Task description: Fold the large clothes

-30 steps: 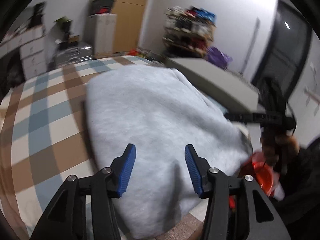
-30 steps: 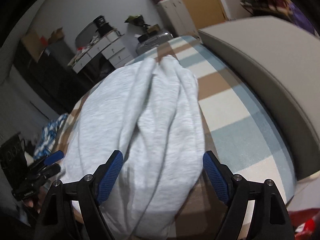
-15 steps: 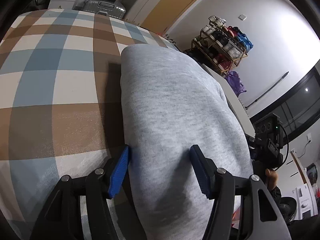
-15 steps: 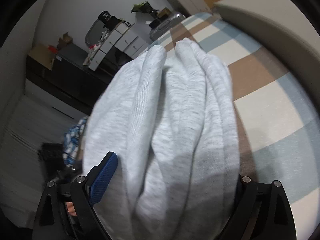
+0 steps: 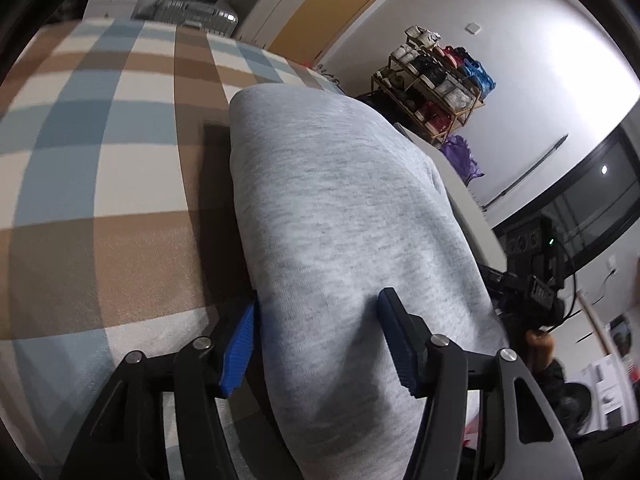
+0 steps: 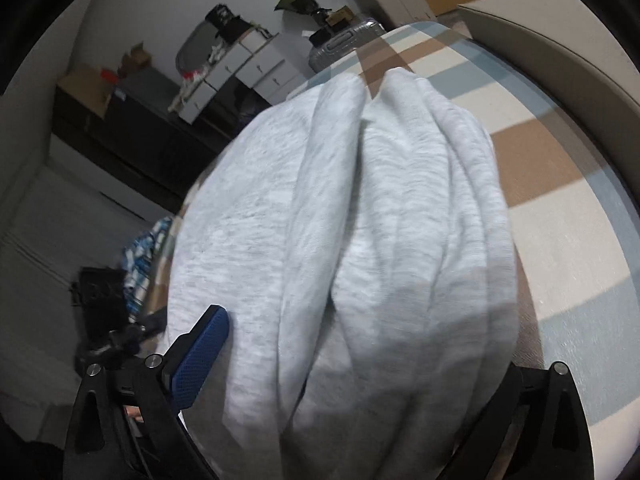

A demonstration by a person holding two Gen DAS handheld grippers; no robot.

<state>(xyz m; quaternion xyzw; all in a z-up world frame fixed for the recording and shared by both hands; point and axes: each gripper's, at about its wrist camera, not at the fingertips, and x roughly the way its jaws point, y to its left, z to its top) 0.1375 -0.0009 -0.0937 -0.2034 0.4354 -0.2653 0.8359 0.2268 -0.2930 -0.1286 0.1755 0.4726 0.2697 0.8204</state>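
A light grey folded garment (image 5: 340,200) lies lengthwise on a checked bed cover (image 5: 100,160). My left gripper (image 5: 320,304) straddles its near left edge. One blue pad sits at the fold's side and the other dents the top cloth. Its jaws are closing, with the cloth between them. In the right wrist view the garment (image 6: 360,200) shows long ridges and folds. My right gripper (image 6: 364,340) stands wide open over its near end. The left pad rests against the cloth and the right finger is hidden behind it.
The bed cover (image 6: 560,240) is checked in brown, blue and cream. A beige padded headboard (image 6: 560,40) runs along the right side. White drawers (image 6: 248,68), a suitcase (image 5: 196,16) and a shoe rack (image 5: 436,80) stand beyond the bed. The right hand's device (image 5: 532,276) hangs past the garment.
My left gripper came down, rolled, and now straddles the garment's left edge. My right gripper pushed forward over the garment's near end and its jaws spread wider.
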